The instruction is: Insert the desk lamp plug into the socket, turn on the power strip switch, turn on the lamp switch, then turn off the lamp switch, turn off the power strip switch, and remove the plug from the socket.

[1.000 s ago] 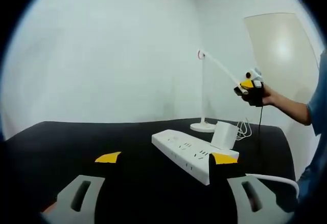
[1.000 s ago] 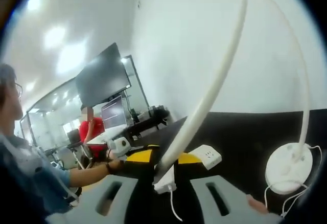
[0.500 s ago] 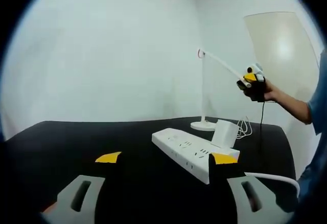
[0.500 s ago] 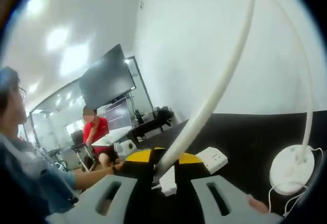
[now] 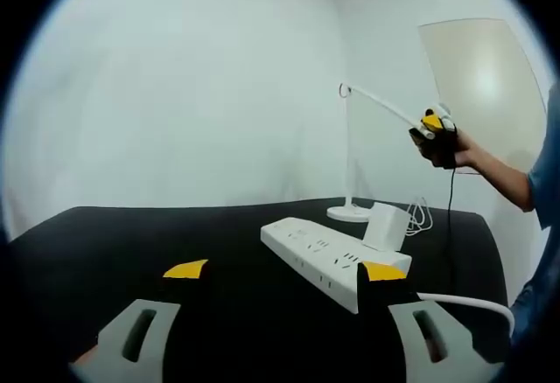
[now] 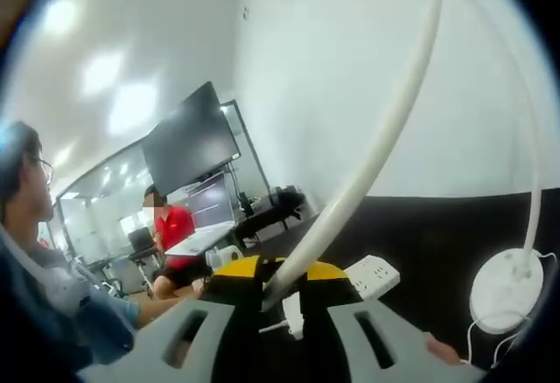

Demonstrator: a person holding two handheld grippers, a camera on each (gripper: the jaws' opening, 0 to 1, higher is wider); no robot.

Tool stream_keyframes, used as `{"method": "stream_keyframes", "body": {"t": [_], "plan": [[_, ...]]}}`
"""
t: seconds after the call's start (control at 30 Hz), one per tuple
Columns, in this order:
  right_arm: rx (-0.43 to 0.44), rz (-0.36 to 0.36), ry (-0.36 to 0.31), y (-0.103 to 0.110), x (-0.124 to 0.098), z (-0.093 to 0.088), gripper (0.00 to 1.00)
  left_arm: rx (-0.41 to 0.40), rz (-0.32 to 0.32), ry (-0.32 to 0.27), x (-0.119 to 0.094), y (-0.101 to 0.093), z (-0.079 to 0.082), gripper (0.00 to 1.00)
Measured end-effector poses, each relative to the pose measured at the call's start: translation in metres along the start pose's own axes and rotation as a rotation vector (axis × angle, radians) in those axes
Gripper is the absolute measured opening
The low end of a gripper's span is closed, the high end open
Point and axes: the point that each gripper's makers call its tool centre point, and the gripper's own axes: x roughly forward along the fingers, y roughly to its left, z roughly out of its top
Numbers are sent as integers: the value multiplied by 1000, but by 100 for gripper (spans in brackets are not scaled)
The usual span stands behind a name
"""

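White walls | black table [image 5: 131, 234] | power strip [image 5: 332, 261] | lamp [image 5: 354, 156]

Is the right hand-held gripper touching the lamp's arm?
Touching. In the right gripper view the lamp's arm ends between the right hand-held gripper tips; in the left gripper view it sits at the arm's end.

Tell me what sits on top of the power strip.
A white plug block stands in a socket near the far end of the power strip; its prongs are hidden. The other sockets on top look bare.
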Motion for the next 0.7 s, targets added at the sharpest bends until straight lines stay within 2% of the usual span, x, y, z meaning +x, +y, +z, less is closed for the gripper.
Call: {"method": "stream_keyframes", "body": {"t": [0.1, 0.27, 0.4, 0.57, 0.7], "plan": [[0, 10, -5, 5, 0, 3, 19, 10, 2, -3, 0, 0, 1, 64], [9, 15, -8, 9, 0, 5, 19, 32, 1, -6, -3, -18, 2, 64], [14, 16, -5, 12, 0, 6, 19, 25, 1, -9, -1, -6, 3, 64], [43, 20, -13, 15, 2, 8, 19, 31, 4, -14, -3, -21, 4, 63], [62, 21, -12, 15, 2, 10, 18, 30, 7, -22, -5, -24, 4, 63]]}}
